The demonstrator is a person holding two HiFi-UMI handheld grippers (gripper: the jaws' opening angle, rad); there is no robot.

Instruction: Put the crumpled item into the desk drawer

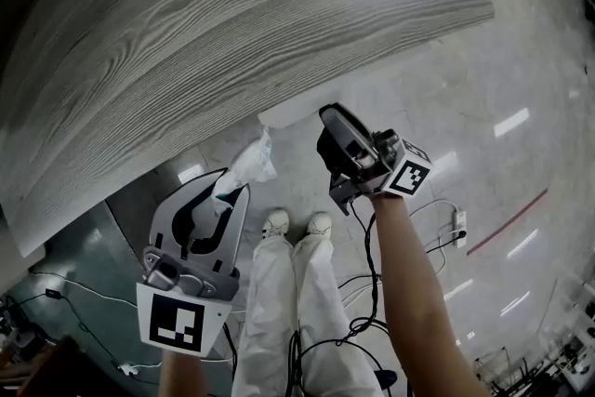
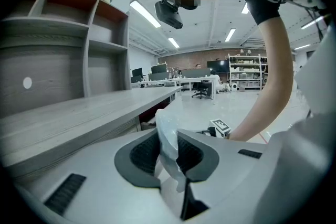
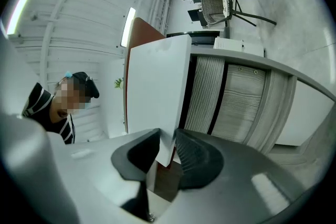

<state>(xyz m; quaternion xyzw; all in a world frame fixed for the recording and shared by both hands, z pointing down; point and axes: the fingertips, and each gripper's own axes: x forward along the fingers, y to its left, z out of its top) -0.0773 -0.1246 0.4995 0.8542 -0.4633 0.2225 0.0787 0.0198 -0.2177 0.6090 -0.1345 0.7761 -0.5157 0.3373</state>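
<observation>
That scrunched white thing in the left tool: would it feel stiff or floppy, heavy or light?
Probably floppy: the crumpled item folds and creases where the left tool pinches it. Likely very light, since it looks thin and filmy. It might slip, as only a narrow fold is gripped.

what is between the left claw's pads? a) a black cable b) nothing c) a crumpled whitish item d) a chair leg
c: in the left gripper view the left claw pinches the crumpled whitish item between its pads, while the right claw is closed on the edge of the white drawer front.
</observation>
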